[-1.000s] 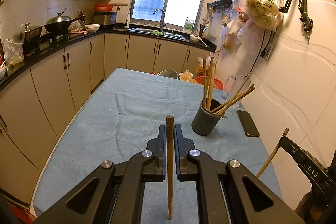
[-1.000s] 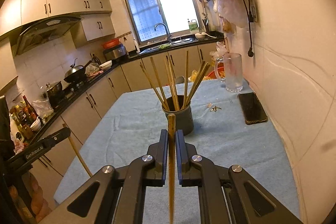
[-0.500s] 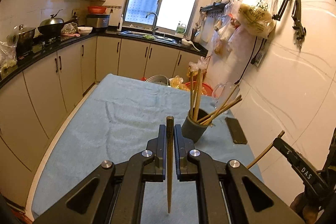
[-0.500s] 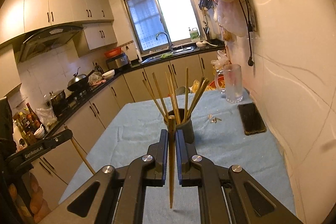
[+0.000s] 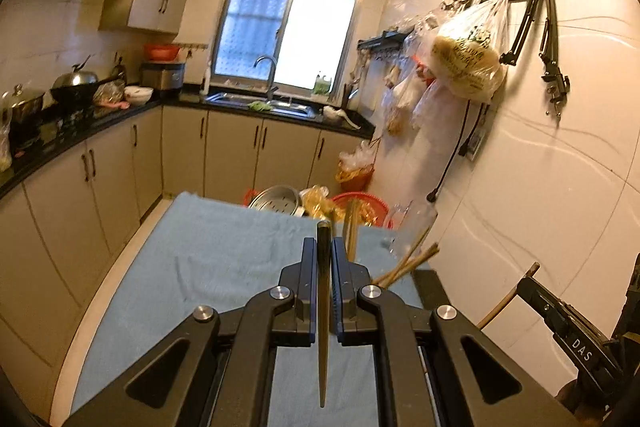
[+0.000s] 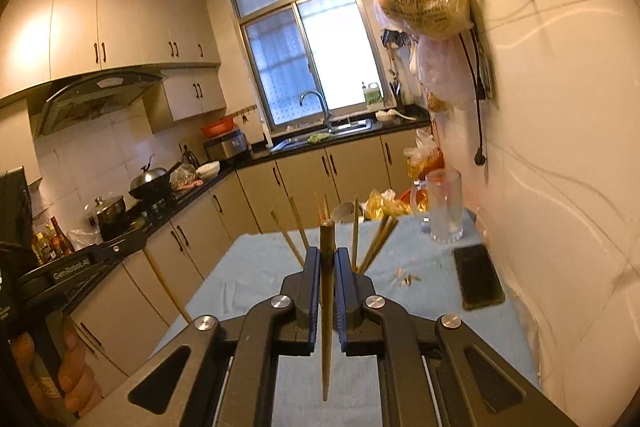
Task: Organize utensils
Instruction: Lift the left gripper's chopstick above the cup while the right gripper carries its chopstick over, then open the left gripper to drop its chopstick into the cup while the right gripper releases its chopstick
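Observation:
My left gripper (image 5: 323,247) is shut on a wooden chopstick (image 5: 323,307) that stands between its jaws. My right gripper (image 6: 327,257) is shut on another wooden chopstick (image 6: 326,307). Several chopsticks (image 6: 356,235) fan up from behind the right gripper; their dark holder cup is hidden by the fingers. In the left wrist view chopstick ends (image 5: 408,261) stick out just right of the left gripper, and the right gripper (image 5: 532,287) shows at the far right with its chopstick (image 5: 508,299).
A blue cloth covers the table (image 5: 224,251). A black phone (image 6: 478,275) and a glass mug (image 6: 444,211) sit near the right wall. Small scraps (image 6: 408,277) lie on the cloth. Baskets and a steel pot (image 5: 276,199) stand beyond the table's far end.
Both grippers have risen and tilted up, still holding their chopsticks. The holder cup has dropped out of sight behind the fingers in both views.

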A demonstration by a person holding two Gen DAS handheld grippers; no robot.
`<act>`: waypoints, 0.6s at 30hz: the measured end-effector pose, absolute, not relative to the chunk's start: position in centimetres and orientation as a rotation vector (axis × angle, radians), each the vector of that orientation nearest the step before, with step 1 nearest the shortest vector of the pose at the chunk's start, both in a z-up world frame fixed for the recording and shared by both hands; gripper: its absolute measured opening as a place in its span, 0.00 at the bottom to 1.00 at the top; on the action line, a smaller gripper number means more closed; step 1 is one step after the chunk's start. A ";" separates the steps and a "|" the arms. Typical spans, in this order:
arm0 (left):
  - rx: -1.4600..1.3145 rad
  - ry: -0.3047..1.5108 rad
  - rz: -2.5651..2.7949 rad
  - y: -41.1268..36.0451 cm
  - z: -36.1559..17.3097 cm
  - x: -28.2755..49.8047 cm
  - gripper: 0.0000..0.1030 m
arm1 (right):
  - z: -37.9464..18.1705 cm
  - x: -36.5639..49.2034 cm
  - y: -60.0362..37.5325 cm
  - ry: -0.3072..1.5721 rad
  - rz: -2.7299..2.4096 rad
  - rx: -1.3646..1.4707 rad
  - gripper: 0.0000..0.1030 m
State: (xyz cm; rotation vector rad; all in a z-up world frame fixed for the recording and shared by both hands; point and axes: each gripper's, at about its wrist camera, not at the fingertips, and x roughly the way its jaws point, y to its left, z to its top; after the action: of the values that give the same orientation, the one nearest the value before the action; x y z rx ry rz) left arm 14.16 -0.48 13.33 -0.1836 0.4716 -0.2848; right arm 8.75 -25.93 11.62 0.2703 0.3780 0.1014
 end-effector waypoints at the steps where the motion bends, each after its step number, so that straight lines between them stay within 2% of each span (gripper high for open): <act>1: -0.182 0.465 -0.289 -0.8 13.8 14.9 0.07 | 12.0 9.1 -26.0 0.369 0.100 0.272 0.08; 8: -0.191 0.379 -0.334 -3.0 15.7 18.6 0.07 | 14.3 12.3 -26.1 0.315 0.093 0.267 0.08; 18: -0.181 0.372 -0.360 -5.9 15.2 23.9 0.07 | 15.5 18.0 -25.6 0.274 0.092 0.251 0.08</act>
State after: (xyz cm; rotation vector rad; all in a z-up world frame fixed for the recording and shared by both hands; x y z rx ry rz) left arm 23.94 -5.89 15.15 -0.1814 0.3724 -0.3599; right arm 17.96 -25.64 15.49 0.2514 0.2741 0.0924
